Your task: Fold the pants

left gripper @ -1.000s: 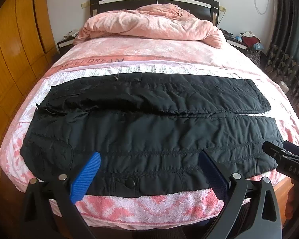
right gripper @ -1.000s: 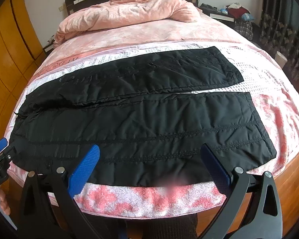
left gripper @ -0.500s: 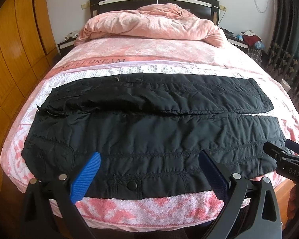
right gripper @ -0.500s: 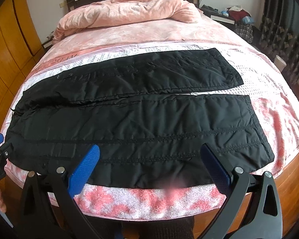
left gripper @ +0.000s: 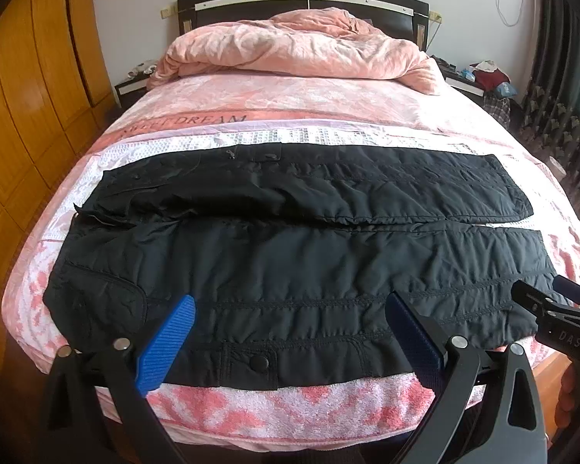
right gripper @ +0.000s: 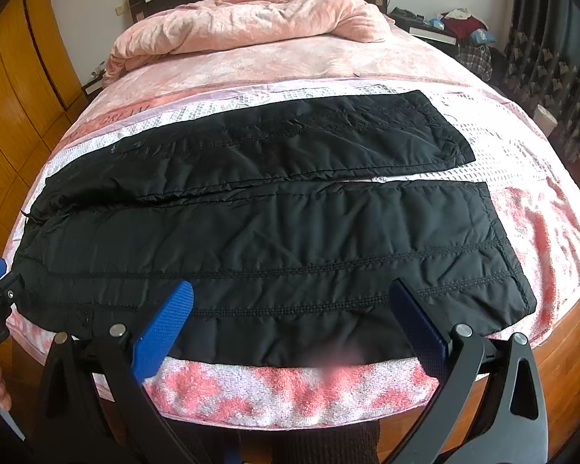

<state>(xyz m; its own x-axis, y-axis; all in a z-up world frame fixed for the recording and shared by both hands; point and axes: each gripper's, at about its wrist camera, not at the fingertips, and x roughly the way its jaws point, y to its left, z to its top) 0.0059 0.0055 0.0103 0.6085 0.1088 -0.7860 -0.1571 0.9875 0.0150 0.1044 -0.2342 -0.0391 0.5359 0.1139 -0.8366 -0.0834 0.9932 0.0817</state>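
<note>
- The black pants lie flat across the bed, long axis running 9 to 3 o'clock, waist at 9, cuffs at 3.
- Left tongs, wide open and empty, hang over the near leg's edge toward the waist; pants spread at 12 o'clock.
- Right tongs, also wide open and empty, hang nearer the cuffs.
- Each is placed for its own end, I judge.

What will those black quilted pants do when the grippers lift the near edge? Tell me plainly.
The black pants will likely sag between the two grip points: they lie limp and creased on the bed. The quilted padding suggests bulk, so folds may spring open somewhat. The smooth, slightly shiny shell could slide in the open left gripper and right gripper.
</note>
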